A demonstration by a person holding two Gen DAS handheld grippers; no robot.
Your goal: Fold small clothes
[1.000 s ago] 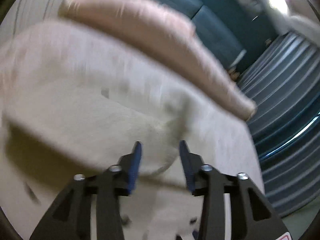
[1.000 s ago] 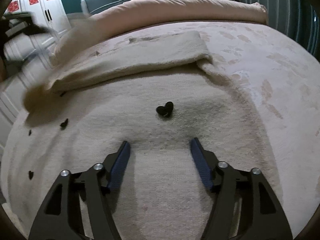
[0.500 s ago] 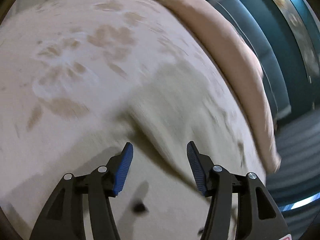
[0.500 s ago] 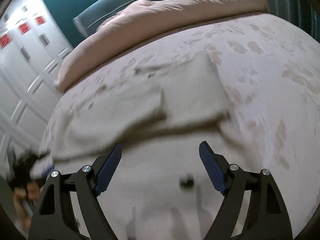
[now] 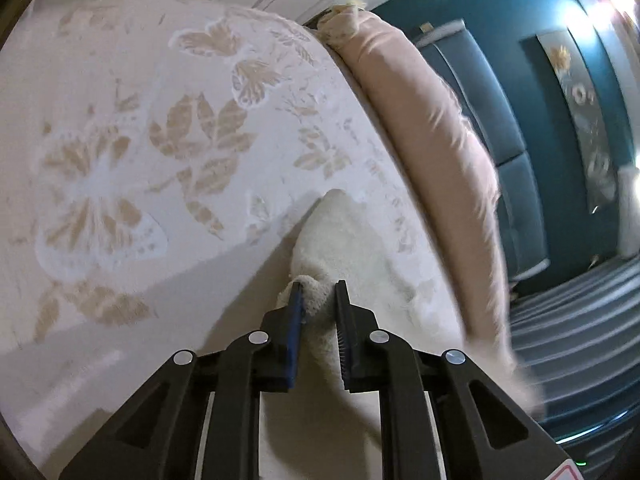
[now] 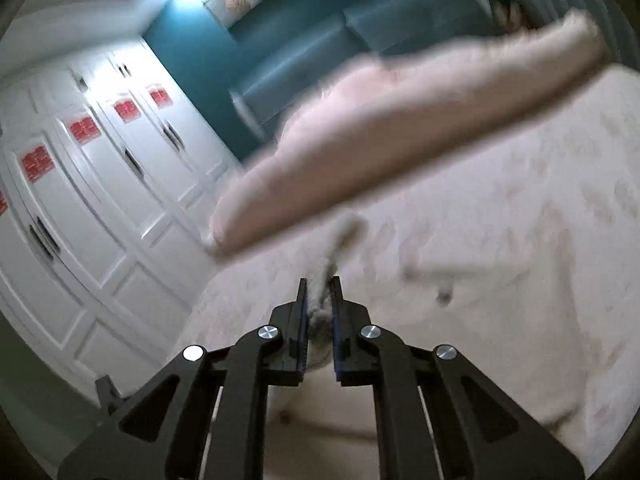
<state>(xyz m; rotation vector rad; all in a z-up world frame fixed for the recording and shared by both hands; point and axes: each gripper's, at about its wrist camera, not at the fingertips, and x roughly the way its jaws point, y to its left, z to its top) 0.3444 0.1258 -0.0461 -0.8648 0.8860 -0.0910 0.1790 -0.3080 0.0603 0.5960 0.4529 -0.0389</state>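
Note:
The small garment point(image 5: 340, 232) is cream and fuzzy and lies on the bed. In the left wrist view a bunched edge of it sits between the blue pads of my left gripper point(image 5: 318, 286). The jaws are closing and the pads press on the cloth. In the right wrist view my right gripper point(image 6: 318, 280) is closing too, with a strip of the same cream garment point(image 6: 340, 236) pinched between its pads and stretching away from the tips. That view is blurred. Most of the garment is hidden under the grippers.
The bedspread point(image 5: 160, 140) is pale with a butterfly and leaf pattern. A rolled pink duvet point(image 5: 432, 140) point(image 6: 400, 140) lies along the bed's far side. Behind it is a teal padded headboard point(image 5: 480, 92). White wardrobe doors point(image 6: 80, 180) stand to the left.
Both grippers were open over the garment and have now closed on its cloth. The left one swung sideways to an edge. The right one rose, so its view now looks up at the duvet.

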